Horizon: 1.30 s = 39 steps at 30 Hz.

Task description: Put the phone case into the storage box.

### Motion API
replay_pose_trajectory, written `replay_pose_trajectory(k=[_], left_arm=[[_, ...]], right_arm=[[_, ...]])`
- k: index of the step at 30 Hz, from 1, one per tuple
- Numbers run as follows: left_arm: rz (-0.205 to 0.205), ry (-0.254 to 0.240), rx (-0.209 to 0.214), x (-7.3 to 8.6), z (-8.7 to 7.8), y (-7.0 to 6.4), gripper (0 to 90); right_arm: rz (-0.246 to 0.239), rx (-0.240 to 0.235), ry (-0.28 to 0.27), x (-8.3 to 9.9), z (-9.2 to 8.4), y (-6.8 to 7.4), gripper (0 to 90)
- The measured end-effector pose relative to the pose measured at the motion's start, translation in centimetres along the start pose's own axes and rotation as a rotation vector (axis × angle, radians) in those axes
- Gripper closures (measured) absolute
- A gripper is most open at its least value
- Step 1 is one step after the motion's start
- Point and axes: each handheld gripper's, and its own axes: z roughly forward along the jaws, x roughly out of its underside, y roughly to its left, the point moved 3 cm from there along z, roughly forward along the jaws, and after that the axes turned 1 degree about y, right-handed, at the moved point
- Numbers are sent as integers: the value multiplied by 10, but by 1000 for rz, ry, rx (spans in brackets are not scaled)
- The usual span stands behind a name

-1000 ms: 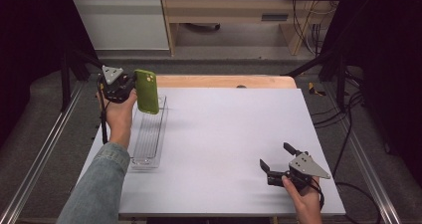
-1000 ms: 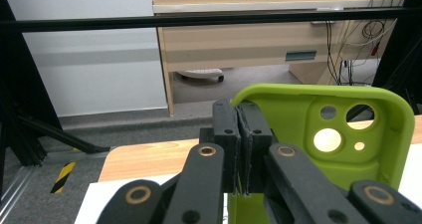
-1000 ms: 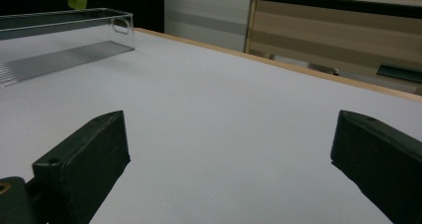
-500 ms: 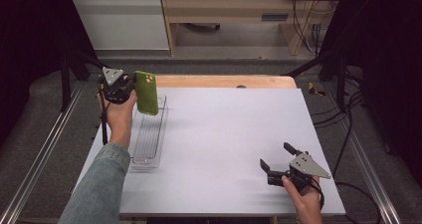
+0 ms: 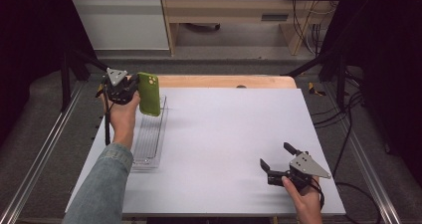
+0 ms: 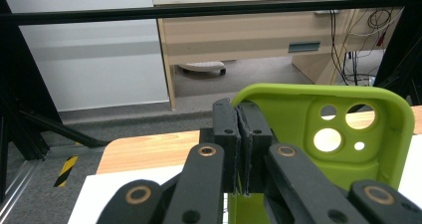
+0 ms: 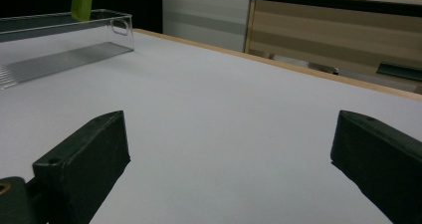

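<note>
Item: green phone case (image 5: 149, 93), soft-looking, with round camera cut-outs at one corner (the cut-outs are plain in the left gripper view (image 6: 338, 129)). Location: held upright in the air above the far end of the clear plastic tray (image 5: 149, 139), at the far left of the tabletop (image 5: 224, 134); whether its lower edge touches the tray cannot be told.

Left gripper (image 5: 130, 88): raised off the tabletop in the person's left hand (image 5: 122, 117), jaws closed tight on one edge of the case, pads pinching its thin wall with no gap between them. A grey three-cornered plate sits on top of it.

Right gripper (image 5: 279, 158): near the right front corner of the tabletop, low over the surface or resting on it, in the person's right hand (image 5: 304, 199). Jaws spread wide, nothing between them; bare white tabletop lies ahead of them in the right gripper view (image 7: 224, 149). Well apart from case and tray.

Tray: long, narrow, ribbed floor, lying lengthwise along the left edge.
</note>
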Motion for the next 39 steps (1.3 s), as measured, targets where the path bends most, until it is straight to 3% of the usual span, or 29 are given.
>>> replay_pose_trajectory(k=[15, 39], left_arm=[[-40, 48, -18, 9, 14, 5, 875], [-46, 80, -58, 12, 21, 10, 874]], right_arm=[[3, -3, 3, 0, 0, 0, 22], [6, -13, 3, 1, 2, 1, 21]])
